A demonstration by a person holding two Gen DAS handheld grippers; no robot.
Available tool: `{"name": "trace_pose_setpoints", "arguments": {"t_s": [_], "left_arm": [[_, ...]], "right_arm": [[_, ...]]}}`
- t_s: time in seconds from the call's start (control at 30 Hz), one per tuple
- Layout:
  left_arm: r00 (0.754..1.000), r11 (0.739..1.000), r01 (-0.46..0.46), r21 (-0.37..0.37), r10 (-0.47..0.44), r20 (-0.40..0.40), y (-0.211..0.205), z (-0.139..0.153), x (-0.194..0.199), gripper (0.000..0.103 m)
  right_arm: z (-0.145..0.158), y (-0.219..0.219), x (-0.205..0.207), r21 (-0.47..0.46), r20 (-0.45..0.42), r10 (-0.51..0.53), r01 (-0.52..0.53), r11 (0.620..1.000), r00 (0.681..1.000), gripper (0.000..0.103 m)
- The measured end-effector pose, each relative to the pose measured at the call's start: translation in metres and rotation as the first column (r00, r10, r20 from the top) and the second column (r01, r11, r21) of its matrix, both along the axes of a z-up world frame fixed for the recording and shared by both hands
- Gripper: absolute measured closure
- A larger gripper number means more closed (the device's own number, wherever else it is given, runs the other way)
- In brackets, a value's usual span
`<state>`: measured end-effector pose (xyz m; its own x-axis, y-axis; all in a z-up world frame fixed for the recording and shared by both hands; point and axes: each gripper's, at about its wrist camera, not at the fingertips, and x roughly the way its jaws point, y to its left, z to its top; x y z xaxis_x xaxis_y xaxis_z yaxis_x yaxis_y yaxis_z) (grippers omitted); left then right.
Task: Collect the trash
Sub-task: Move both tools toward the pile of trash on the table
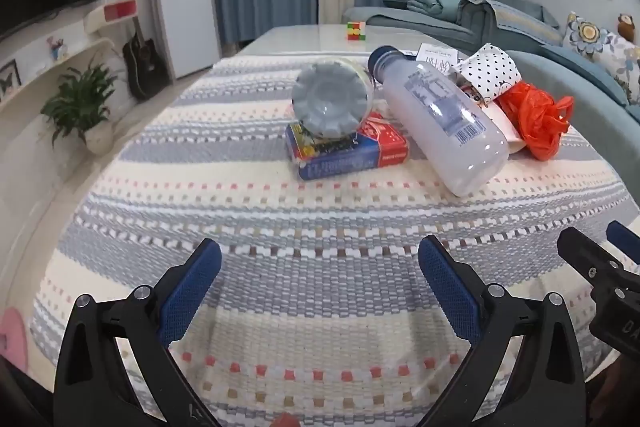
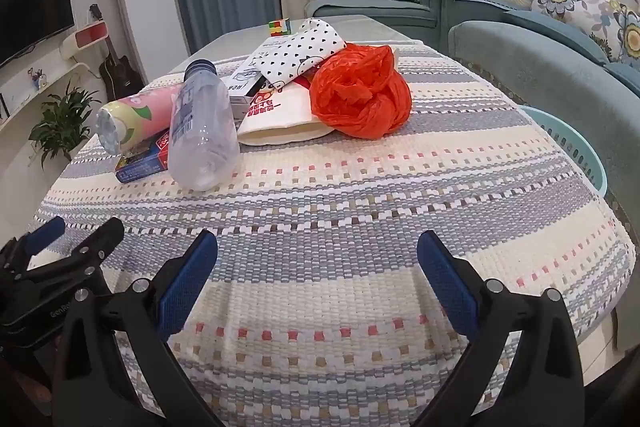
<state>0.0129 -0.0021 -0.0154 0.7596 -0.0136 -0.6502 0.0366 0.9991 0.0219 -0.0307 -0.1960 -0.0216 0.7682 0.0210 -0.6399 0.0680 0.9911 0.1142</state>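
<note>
Now both tools are released: the left gripper (image 1: 320,279) and the right gripper (image 2: 318,273) hang over the striped tablecloth (image 1: 280,227) with jaws wide apart and nothing between them. The trash lies further on the cloth, well apart from both. A clear plastic bottle (image 1: 444,115) lies on its side, beside a pink can (image 2: 136,115) resting on a blue and red box (image 1: 348,151). To the right is an orange plastic bag (image 2: 362,97), touching a polka-dot wrapper (image 2: 304,49).

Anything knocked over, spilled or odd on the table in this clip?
Nothing spilled. The clear plastic bottle lies on its side, looking empty, and the pink can lies tipped across the blue-and-red box. A crumpled orange bag sits beside them.
</note>
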Motion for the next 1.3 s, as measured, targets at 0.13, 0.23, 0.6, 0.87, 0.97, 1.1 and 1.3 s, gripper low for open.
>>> {"name": "trace_pose_setpoints", "arguments": {"t_s": [0.13,0.23,0.6,0.87,0.97,1.1,1.3], "left_arm": [[1.000,1.000,-0.001,0.014,0.001,-0.018,0.004,-0.007,-0.003,0.007],[1.000,1.000,-0.005,0.023,0.005,-0.009,-0.001,-0.009,-0.003,0.008],[0.992,0.995,-0.094,0.037,0.097,-0.079,0.000,-0.017,0.000,0.007],[0.991,0.997,-0.076,0.001,0.076,-0.106,0.008,-0.020,0.002,0.007],[0.993,0.997,-0.082,0.001,0.082,-0.084,0.008,-0.021,0.001,0.007],[0.994,0.997,-0.079,0.006,0.079,-0.078,0.008,-0.024,-0.003,0.007],[0.996,0.997,-0.071,0.008,0.071,-0.046,0.000,-0.006,-0.012,0.011]], "right_arm": [[0.000,0.002,0.000,-0.001,-0.006,0.008,-0.008,1.000,1.000,0.008],[0.000,0.003,0.000,-0.004,-0.008,0.015,-0.015,1.000,1.000,0.008],[-0.004,0.000,0.003,0.020,-0.029,0.002,-0.001,1.000,1.000,0.008],[-0.007,0.004,0.003,0.012,-0.041,0.014,-0.013,1.000,0.999,0.008],[-0.007,0.004,0.003,0.011,-0.043,0.014,-0.014,1.000,0.999,0.008],[-0.008,0.006,0.003,0.009,-0.049,0.016,-0.016,1.000,0.999,0.008],[0.005,0.010,-0.003,-0.048,0.021,0.000,0.001,0.999,1.000,0.008]]}}
